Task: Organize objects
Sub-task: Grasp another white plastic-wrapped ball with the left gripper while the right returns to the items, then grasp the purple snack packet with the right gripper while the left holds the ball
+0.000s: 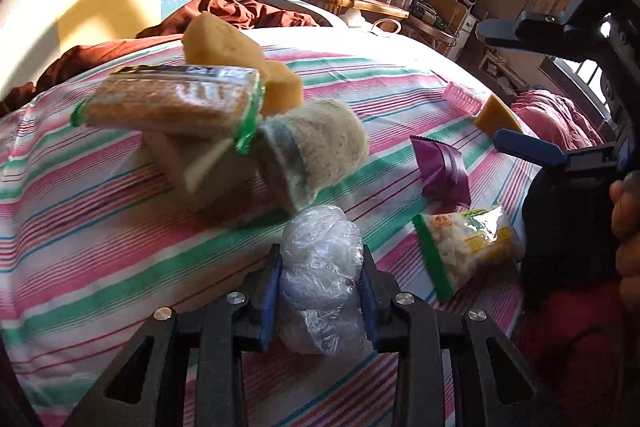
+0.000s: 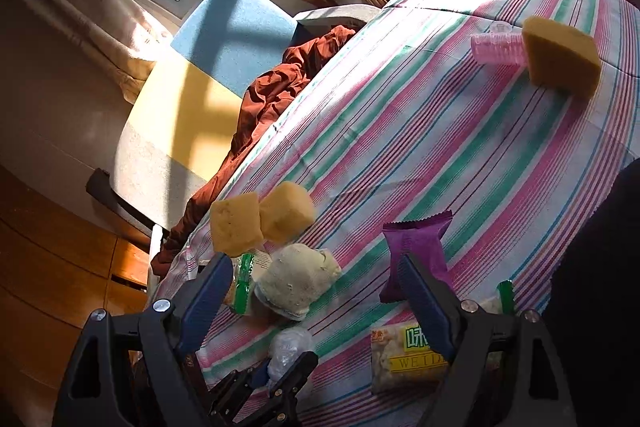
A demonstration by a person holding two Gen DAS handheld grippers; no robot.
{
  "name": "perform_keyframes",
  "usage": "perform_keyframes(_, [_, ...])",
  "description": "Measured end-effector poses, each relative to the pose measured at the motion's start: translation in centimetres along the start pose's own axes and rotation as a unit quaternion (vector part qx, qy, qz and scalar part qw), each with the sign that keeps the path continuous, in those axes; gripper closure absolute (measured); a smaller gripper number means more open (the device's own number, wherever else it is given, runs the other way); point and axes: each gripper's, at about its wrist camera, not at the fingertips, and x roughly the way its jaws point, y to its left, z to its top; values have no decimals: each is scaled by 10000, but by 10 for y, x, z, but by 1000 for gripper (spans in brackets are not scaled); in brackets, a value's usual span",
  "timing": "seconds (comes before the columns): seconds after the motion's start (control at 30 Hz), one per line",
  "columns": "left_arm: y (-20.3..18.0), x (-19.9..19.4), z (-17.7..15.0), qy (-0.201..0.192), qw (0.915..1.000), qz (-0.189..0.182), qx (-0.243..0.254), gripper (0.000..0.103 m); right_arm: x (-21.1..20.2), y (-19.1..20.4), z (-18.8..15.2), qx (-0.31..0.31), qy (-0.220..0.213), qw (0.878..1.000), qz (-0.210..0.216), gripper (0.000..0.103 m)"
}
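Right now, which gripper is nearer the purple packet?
Right. The right gripper hangs open just above the purple packet, one finger overlapping it. The left gripper sits farther back, shut on the plastic wad.

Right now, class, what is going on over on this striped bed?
A person is sorting small items on the striped bedsheet with two handheld grippers. The left gripper has its jaws shut on a crumpled clear plastic bag. The right gripper hangs open above the sheet, holding nothing. Yellow sponges, a purple packet and a green-edged snack pack lie scattered nearby.
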Motion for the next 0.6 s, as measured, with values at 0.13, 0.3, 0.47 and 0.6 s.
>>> perform_keyframes(0.13, [33, -31, -33, -226, 9980, 459, -377, 68, 3, -1, 0, 42, 63, 9999, -150, 17])
perform_keyframes(0.3, [54, -39, -49, -381, 9964, 630, -415, 68, 6, -3, 0, 109, 134, 9988, -463, 17])
perform_keyframes(0.47, [46, -34, -54, -555, 9947, 866, -56, 68, 13, -7, 2, 211, 247, 9950, -948, 17])
perform_keyframes(0.6, [49, -35, -54, -592, 9954, 749, -101, 68, 16, -8, 3, 228, 280, 9923, -1183, 17])
